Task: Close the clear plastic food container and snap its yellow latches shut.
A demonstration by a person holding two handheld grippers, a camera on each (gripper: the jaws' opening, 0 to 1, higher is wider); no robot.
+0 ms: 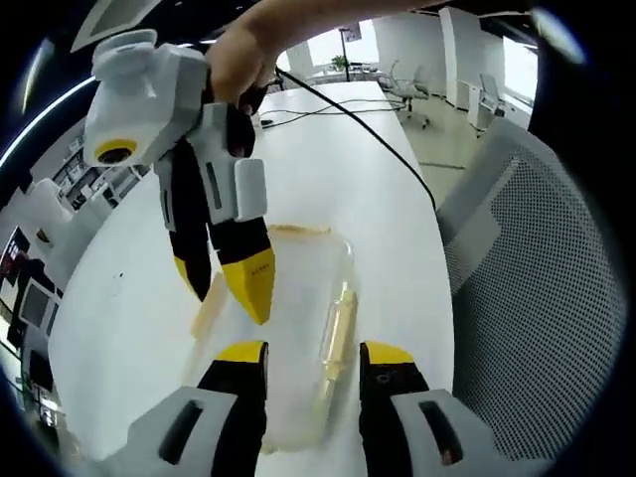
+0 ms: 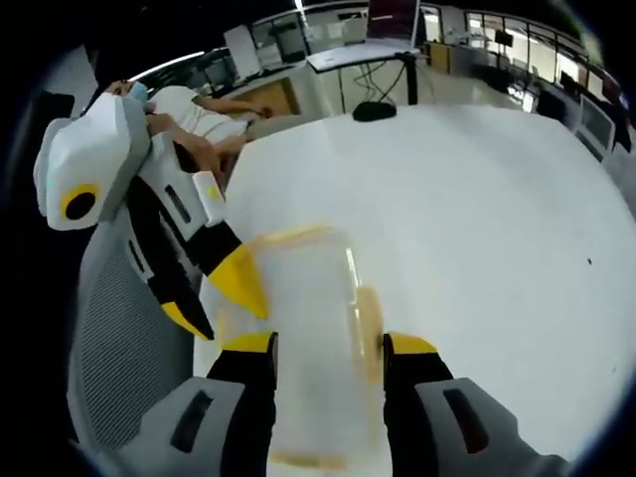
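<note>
Left gripper view: container (image 1: pixel 298 338) clear, edges barely distinguishable.

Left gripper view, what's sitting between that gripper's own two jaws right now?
The clear plastic food container lies there on the white table, one yellow latch running along its side, in the left gripper view.

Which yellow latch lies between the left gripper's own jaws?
The long-side latch toward the grey mesh chair. The opposite long-side latch lies beyond the left gripper, near the right gripper's tips.
</note>
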